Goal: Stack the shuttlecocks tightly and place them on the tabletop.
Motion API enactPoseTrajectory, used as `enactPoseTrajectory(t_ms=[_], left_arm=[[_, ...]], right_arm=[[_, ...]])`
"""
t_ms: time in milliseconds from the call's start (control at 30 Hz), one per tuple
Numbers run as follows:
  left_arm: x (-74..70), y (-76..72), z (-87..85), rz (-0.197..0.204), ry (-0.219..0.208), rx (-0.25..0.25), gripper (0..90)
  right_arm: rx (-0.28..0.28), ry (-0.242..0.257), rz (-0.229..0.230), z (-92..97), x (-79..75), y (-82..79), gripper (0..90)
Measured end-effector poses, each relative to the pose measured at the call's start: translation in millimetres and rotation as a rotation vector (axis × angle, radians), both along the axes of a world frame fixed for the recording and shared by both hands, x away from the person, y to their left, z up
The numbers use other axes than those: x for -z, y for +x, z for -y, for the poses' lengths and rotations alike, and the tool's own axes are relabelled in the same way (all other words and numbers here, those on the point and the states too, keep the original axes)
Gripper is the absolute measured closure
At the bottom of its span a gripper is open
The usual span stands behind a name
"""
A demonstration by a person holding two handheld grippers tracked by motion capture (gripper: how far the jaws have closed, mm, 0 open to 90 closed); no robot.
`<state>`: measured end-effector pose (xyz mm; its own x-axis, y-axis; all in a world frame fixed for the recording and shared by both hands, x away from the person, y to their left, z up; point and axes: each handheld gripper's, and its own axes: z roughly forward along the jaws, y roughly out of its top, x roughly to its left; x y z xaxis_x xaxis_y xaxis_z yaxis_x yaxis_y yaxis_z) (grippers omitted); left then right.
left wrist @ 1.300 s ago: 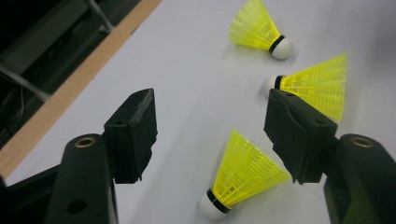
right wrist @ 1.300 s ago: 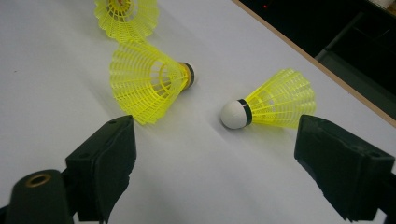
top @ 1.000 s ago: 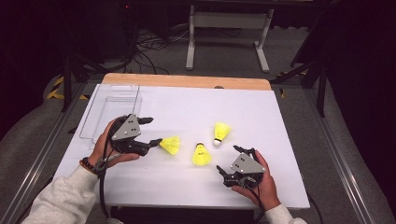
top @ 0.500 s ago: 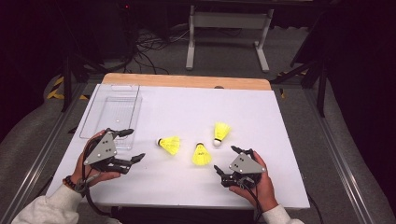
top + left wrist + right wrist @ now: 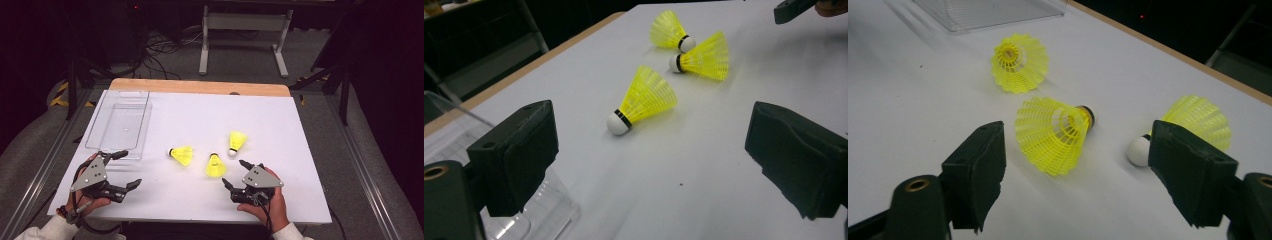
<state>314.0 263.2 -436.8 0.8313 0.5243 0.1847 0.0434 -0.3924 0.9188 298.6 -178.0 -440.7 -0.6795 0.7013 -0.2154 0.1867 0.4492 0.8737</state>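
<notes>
- Looking from the left of the white table (image 5: 300, 150), a clear plastic tray (image 5: 120, 125) is seen first, taken here as the landmark; nothing is seen inside it.
- Just in front of the tray's near edge, the left gripper (image 5: 129, 170) is held low in a hand. A second ago it was further right, at the leftmost shuttlecock; since then it has been drawn back toward the tray's near corner. Its jaws have just been opening and are spread wide, with nothing between them.
- Right of the tray, the leftmost shuttlecock (image 5: 181, 155) is left lying on its side, untouched, its white cork pointing toward the tray.
- Further right of the tray, a middle shuttlecock (image 5: 215, 165) and a far shuttlecock (image 5: 236, 142) are lying close together.
- Farthest from the tray, the right gripper (image 5: 235, 175) is aimed at the middle shuttlecock. Its jaws have just been closing slightly, yet a wide gap is kept and nothing is gripped.
- Judged from this, the leftmost shuttlecock has been released on the table, and all three are yet to be placed in the tray.
</notes>
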Motion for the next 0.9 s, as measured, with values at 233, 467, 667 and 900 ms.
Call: enactPoseTrajectory(t_ms=[233,467,667,900], left_arm=[[4.9,-9.2,-12.5,0.003,-0.018,-0.044,7.0],[5.3,-8.8,-15.8,0.013,-0.015,-0.052,6.7],[6.9,-9.4,-14.0,0.017,-0.003,-0.047,6.9],[9.1,-8.6,-12.9,0.008,0.023,-0.041,6.8]], right_arm=[[-0.040,-0.053,-0.047,-15.6,8.8,0.4,34.3],[-0.052,-0.086,-0.089,-27.2,14.9,9.4,36.0],[-0.076,-0.117,-0.124,-44.1,21.4,18.9,39.3],[-0.041,-0.137,-0.189,-58.5,30.8,31.6,43.4]])
